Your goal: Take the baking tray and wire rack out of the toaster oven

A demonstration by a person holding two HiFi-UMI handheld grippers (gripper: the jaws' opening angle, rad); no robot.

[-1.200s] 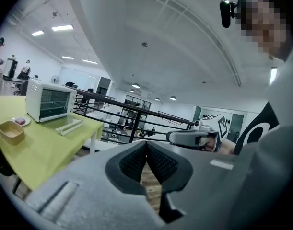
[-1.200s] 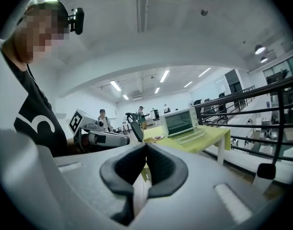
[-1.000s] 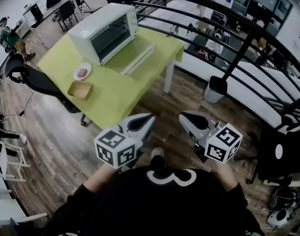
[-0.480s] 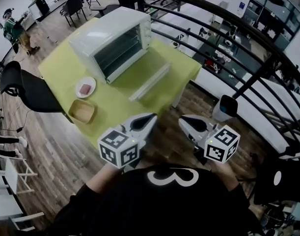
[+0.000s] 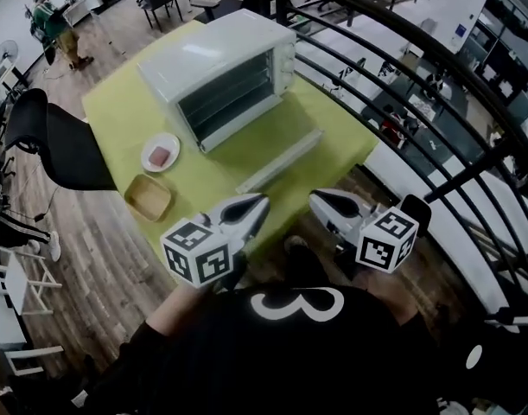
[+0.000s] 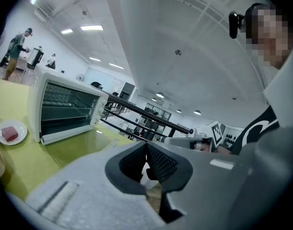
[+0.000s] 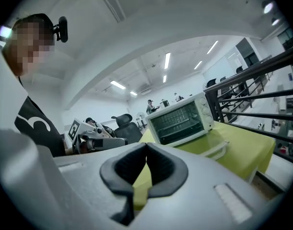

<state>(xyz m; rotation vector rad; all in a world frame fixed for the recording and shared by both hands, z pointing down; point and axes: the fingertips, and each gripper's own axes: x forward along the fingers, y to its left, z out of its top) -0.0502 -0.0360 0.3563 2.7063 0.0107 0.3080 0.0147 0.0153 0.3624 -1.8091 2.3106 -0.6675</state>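
Observation:
A white toaster oven (image 5: 220, 63) stands on the green table (image 5: 117, 111) with its glass door (image 5: 279, 161) folded down flat toward me. Wire shelves (image 5: 229, 100) show inside the dark cavity; I cannot tell the baking tray from the rack. My left gripper (image 5: 260, 202) and right gripper (image 5: 315, 199) hang side by side over the table's near corner, short of the door, both shut and empty. The left gripper view shows the oven (image 6: 64, 110) to the left beyond the closed left gripper (image 6: 146, 150). In the right gripper view the oven (image 7: 182, 119) sits past the closed right gripper (image 7: 146, 150).
A white plate (image 5: 160, 155) with a pink piece and a tan square dish (image 5: 148, 197) lie left of the oven door. A black office chair (image 5: 60, 145) stands at the table's left side. A black railing (image 5: 402, 76) runs behind and right. A person (image 5: 54, 24) stands far off.
The table and oven have come nearer and lower in the head view as I walked up. Both grippers moved from over the floor to over the table's near corner, still shut.

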